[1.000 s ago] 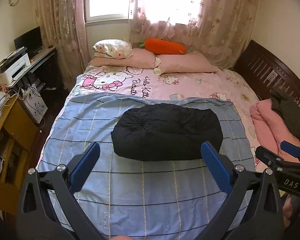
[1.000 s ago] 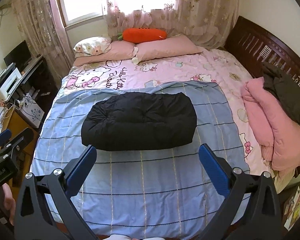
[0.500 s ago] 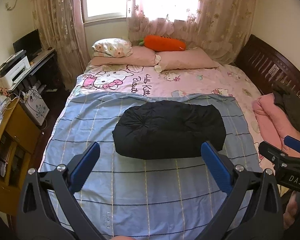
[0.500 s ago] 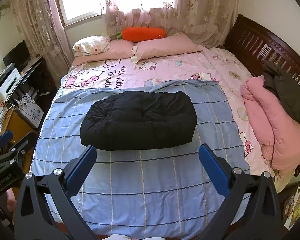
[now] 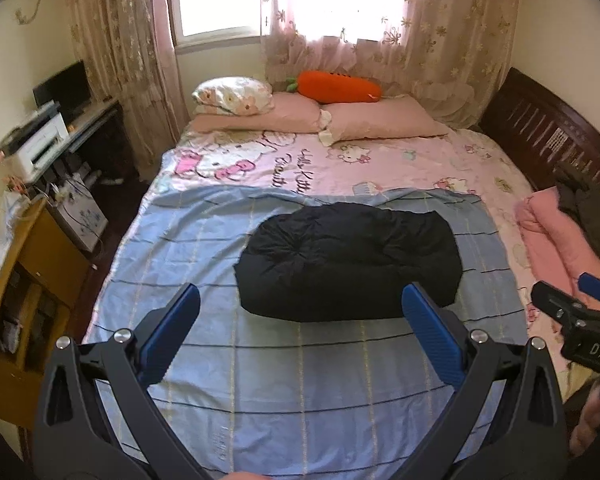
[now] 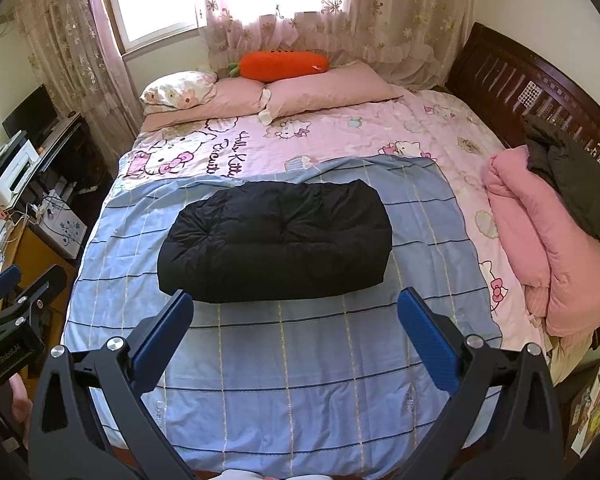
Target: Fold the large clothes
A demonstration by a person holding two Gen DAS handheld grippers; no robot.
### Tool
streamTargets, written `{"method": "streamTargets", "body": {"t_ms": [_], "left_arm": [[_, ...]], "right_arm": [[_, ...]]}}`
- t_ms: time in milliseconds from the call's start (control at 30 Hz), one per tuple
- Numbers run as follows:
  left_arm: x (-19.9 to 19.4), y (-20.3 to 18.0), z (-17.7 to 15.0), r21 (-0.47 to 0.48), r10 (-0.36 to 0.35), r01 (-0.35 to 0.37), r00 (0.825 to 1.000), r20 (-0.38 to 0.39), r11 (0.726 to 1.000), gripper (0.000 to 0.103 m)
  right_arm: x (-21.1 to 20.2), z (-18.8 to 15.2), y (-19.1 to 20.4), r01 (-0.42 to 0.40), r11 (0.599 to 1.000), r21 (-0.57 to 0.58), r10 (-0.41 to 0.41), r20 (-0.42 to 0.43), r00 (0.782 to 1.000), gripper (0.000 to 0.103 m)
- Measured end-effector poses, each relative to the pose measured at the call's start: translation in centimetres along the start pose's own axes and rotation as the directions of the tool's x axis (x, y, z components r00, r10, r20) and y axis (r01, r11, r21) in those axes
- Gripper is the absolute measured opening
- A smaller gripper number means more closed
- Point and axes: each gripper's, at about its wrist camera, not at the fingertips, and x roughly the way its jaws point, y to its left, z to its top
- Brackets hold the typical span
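Note:
A black padded jacket (image 5: 348,260) (image 6: 276,240) lies folded into a thick rectangular bundle on the blue striped sheet (image 5: 300,392) (image 6: 300,360) in the middle of the bed. My left gripper (image 5: 300,320) hangs open above the near part of the sheet, short of the jacket, with nothing between its blue pads. My right gripper (image 6: 294,320) is likewise open and empty, held back from the jacket's near edge. Each gripper shows at the other view's side edge.
Pink pillows (image 6: 300,92) and an orange carrot cushion (image 6: 282,65) lie at the head of the bed. A pink quilt (image 6: 552,248) with a dark garment (image 6: 572,184) sits at the right by the wooden bed frame (image 6: 520,80). A desk with a printer (image 5: 40,144) stands left.
Both grippers have drifted slightly, so the view has tilted up and back a little. The jacket has not moved and both grippers stay open.

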Motion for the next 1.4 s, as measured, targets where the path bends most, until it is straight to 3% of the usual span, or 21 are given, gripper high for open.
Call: {"method": "streamTargets", "body": {"t_ms": [67, 267, 833, 1400], "left_arm": [[-0.2, -0.4, 0.0, 0.022, 0.017, -0.018, 1.000, 0.013, 1.000, 0.101], [0.0, -0.8, 0.2, 0.024, -0.017, 0.017, 1.000, -0.004, 1.000, 0.101], [1.2, -0.2, 0.6, -0.020, -0.029, 0.028, 0.999, -0.034, 0.999, 0.101], [2.9, 0.1, 1.0, -0.026, -0.009, 0.008, 0.999, -0.050, 1.000, 0.101]], "right_arm": [[0.2, 0.1, -0.1, 0.001, 1.000, 0.001, -0.001, -0.004, 1.000, 0.102], [0.5, 0.0, -0.2, 0.021, 1.000, -0.017, -0.021, -0.005, 1.000, 0.102], [1.3, 0.6, -1.1, 0.020, 1.000, 0.007, -0.019, -0.021, 1.000, 0.102], [2.8, 1.4, -0.6, 0.030, 1.000, -0.008, -0.030, -0.032, 0.999, 0.102]]}}
